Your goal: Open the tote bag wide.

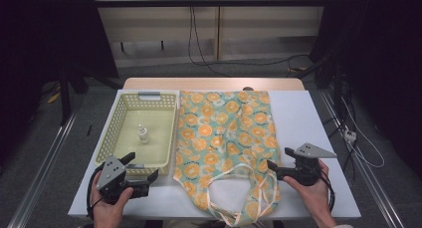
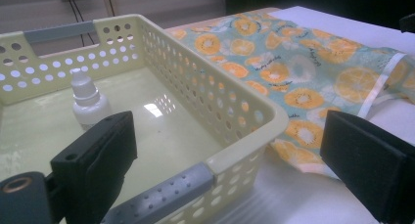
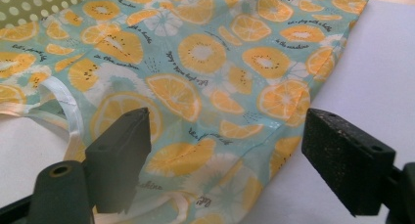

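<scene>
**Both grippers open at the near end of the tote bag**

The tote bag (image 1: 224, 138), printed with orange slices on pale green, lies flat on the white worktop (image 1: 308, 118). It serves as the landmark here. Its 2 white handles (image 1: 239, 198) loop out at the near edge.

The left gripper (image 1: 142, 171) sits to the left of the bag's near corner, close to the front rim of the basket (image 1: 114, 123). Its jaws stand wide with nothing between them.

The right gripper (image 1: 278, 161) sits at the bag's right near edge. Its jaws stand wide, spanning the bag's side hem (image 3: 274, 131) without pressing on the fabric.

The yellow perforated basket lies directly left of the bag, touching its long edge. 1 small white dropper bottle (image 2: 88, 104) stands upright inside the basket.
</scene>
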